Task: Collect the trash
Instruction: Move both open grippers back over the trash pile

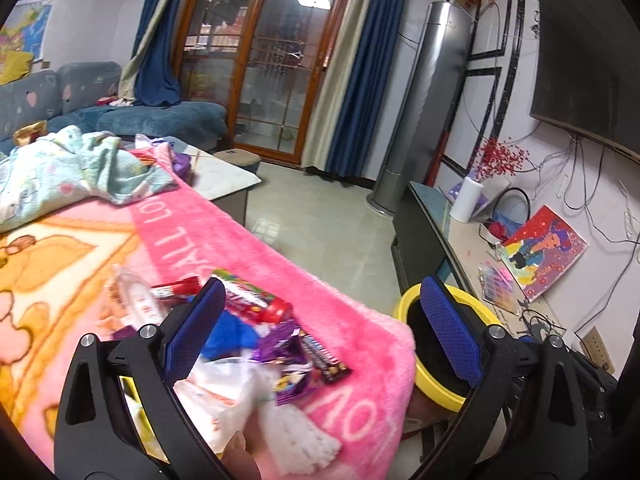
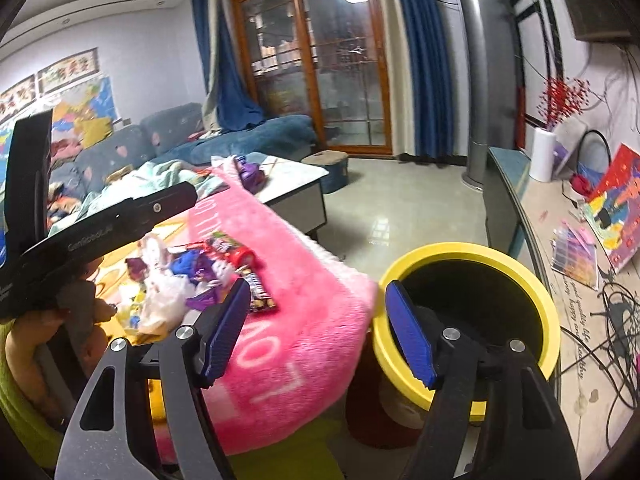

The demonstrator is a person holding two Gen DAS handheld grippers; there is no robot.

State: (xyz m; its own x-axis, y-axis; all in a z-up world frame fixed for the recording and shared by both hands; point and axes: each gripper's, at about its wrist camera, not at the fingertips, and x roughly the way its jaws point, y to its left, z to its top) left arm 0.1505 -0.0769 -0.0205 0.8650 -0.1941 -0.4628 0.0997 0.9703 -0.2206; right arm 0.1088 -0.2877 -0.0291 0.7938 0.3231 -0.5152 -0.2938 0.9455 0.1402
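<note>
Trash pile: crinkled wrappers and packets (image 1: 276, 332) heaped on the pink blanket, at about 7 o'clock in the left wrist view, near the blanket's corner.
Red wrapper: glossy long packet (image 1: 256, 300) at the pile's far side, printed with bright dots.
Purple wrappers: shiny foil (image 1: 286, 354), creased and torn open.
Dark bar wrapper: flat, narrow strip (image 2: 259, 292) at the pile's 3 o'clock edge, closest to the bin.
White bag: thin, soft plastic (image 1: 224, 388), crumpled at the near side of the heap.
Bin: round tub (image 2: 520, 256) with a thick yellow rim and black inside, just beside the blanket's corner at 4 o'clock from the pile, standing lower than the blanket.
Left tool: (image 1: 320, 328) spread wide with nothing between its blue, dimpled pads; one pad is over the pile, the other over the bin's rim.
Right tool: (image 2: 320, 334) parted with nothing gripped; the left pad hangs over the blanket's edge, the right over the bin's mouth.
Blanket: fluffy pink fleece (image 1: 224, 232) with white lettering and a cream, orange-outlined pattern; it covers the surface.
Cloth: pale green printed fabric (image 1: 68, 164) bunched at 10 o'clock.
Room: blue sofa (image 1: 160, 118), blue curtains (image 1: 360, 80) on a wood-framed glass door, tiled floor (image 1: 320, 216), tall silver column unit (image 1: 424, 112) at 1 o'clock.
</note>
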